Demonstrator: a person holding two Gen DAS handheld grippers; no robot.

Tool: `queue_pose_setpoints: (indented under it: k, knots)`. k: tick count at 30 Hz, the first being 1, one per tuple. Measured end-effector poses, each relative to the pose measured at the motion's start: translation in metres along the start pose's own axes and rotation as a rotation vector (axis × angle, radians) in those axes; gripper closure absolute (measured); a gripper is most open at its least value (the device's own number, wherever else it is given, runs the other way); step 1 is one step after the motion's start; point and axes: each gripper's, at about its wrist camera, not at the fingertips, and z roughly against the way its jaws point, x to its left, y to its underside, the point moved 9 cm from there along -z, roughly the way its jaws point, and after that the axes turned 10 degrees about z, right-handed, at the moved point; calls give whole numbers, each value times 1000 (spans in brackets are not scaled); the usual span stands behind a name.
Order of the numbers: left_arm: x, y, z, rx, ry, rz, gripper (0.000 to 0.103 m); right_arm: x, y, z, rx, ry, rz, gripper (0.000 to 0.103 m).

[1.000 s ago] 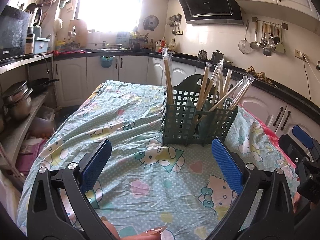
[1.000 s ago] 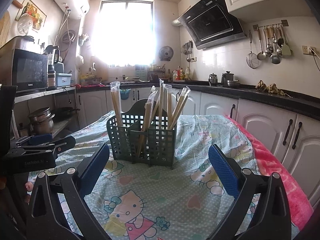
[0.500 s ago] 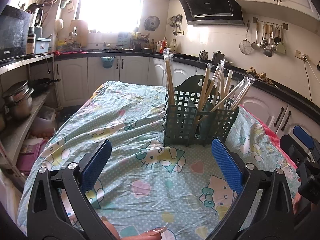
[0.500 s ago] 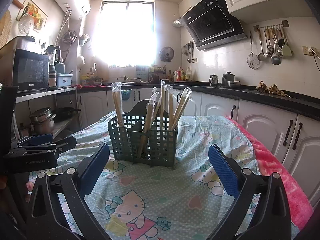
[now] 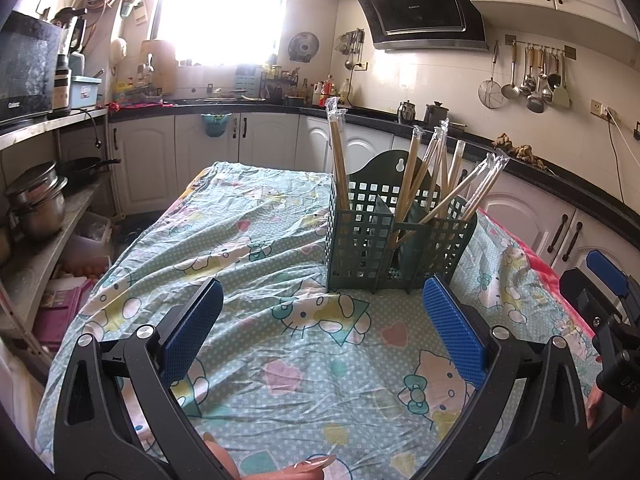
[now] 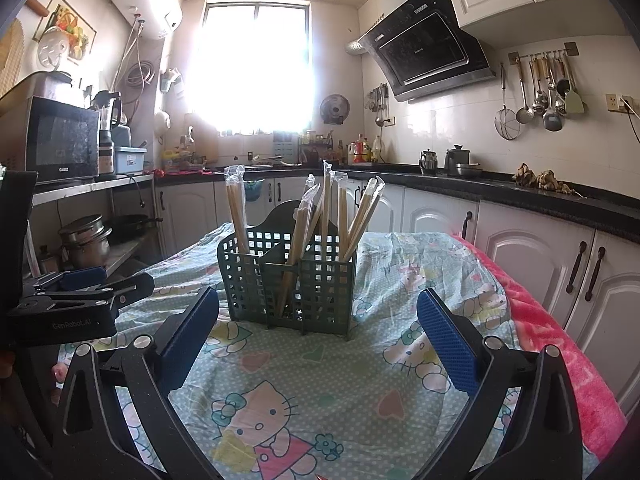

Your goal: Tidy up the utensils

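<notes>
Chopsticks (image 5: 416, 184), plastic-wrapped pairs, stand upright and leaning in the compartments of a green lattice caddy (image 5: 360, 240) on the cartoon-print tablecloth (image 5: 260, 240). Left gripper (image 5: 320, 332) and right gripper (image 6: 318, 336): jaws spread wide, holding nothing, caddy just beyond the fingertips.

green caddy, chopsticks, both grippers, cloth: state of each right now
green caddy: upright on the cloth, untouched
wrapped chopsticks: standing in the caddy, leaning, plastic sleeves on
left gripper: open, holding nothing
right gripper: open, holding nothing
patterned cloth: spread over the table, wrinkled
</notes>
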Motion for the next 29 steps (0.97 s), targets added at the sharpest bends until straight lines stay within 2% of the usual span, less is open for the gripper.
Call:
queue_pose_setpoints:
  k: [13, 18, 21, 23, 27, 28, 29]
  knots:
    - [4, 3, -4, 27, -7, 12, 11, -3, -2, 1, -4, 7, 1, 6]
    - [11, 5, -12, 65, -47, 22, 11, -12, 0, -1, 8, 26, -15, 6]
    - [26, 1, -20, 90, -89, 35, 11, -40, 6, -11, 50, 68, -82, 6]
    - [41, -9, -33, 122, -121, 28, 11, -66, 15, -28, 119, 88, -144, 6]
    - [85, -31, -77, 168, -257, 10, 11, -136, 61, -90, 428, 225, -196, 6]
    - [96, -33, -91, 187, -284, 18, 11, -154, 79, -110, 523, 246, -190, 6]
    - [112, -32, -112, 235, -339, 29, 11, -164, 89, -121, 572, 261, -179, 6]
